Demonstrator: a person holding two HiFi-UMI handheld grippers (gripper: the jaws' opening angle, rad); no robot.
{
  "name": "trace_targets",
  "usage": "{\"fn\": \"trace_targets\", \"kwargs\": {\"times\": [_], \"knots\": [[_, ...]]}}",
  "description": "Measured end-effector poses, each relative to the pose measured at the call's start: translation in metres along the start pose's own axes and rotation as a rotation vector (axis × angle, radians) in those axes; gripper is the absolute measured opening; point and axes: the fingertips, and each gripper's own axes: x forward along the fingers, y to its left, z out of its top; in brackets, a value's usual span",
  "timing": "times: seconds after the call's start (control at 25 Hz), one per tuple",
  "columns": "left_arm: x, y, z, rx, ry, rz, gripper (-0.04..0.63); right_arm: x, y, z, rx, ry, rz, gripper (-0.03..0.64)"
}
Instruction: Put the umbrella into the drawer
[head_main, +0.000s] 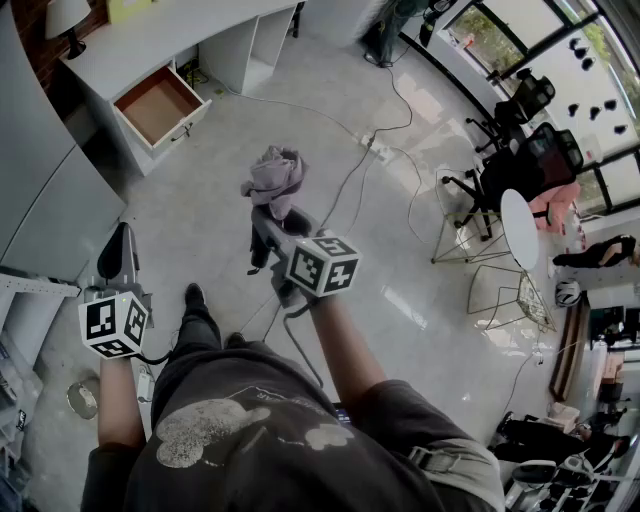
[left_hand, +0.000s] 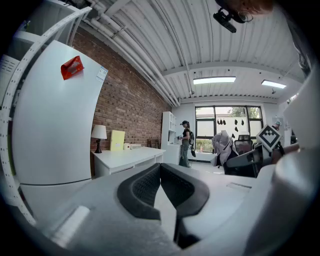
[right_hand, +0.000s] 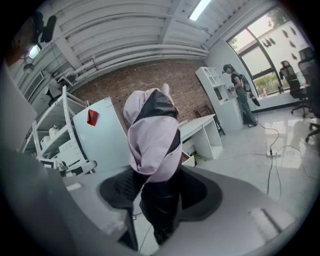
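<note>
Left to right: your left gripper (head_main: 118, 245), jaws pressed together on nothing, hangs low; the open drawer (head_main: 160, 105) of the desk (head_main: 150, 40) lies well ahead; your right gripper (head_main: 270, 232) pinches the folded lilac-and-black umbrella (head_main: 277, 178) in what appears to be the carrying step, so next bring it over the drawer and lower it in lengthwise.

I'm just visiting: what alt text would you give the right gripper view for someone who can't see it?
A folded lilac-and-black umbrella fills the centre, clamped between the two dark jaws of the right gripper. Behind it are a brick wall, a white desk and a person standing near the windows.
</note>
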Motion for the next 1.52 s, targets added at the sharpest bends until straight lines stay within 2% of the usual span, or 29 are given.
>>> {"fn": "trace_targets", "kwargs": {"times": [0.48,0.8,1.08,1.32,1.52], "knots": [[-0.017,-0.004,0.018,0.029,-0.039,-0.013,0.010,-0.014,0.019,0.010,-0.034,-0.031,-0.004,0.216],[-0.015,-0.005,0.015,0.025,-0.013,-0.015,0.011,-0.014,0.012,0.010,-0.020,-0.017,-0.018,0.218],[-0.018,0.009,0.003,0.023,0.011,-0.002,0.011,0.006,0.011,-0.011,0.007,0.027,-0.018,0.216],[0.045,0.027,-0.011,0.030,0.028,-0.026,0.011,0.052,-0.020,0.003,0.040,0.030,-0.044,0.216],[0.128,0.052,-0.007,0.010,0.036,-0.040,0.011,0.104,-0.049,0.043,0.014,0.037,-0.061,0.218]]}}
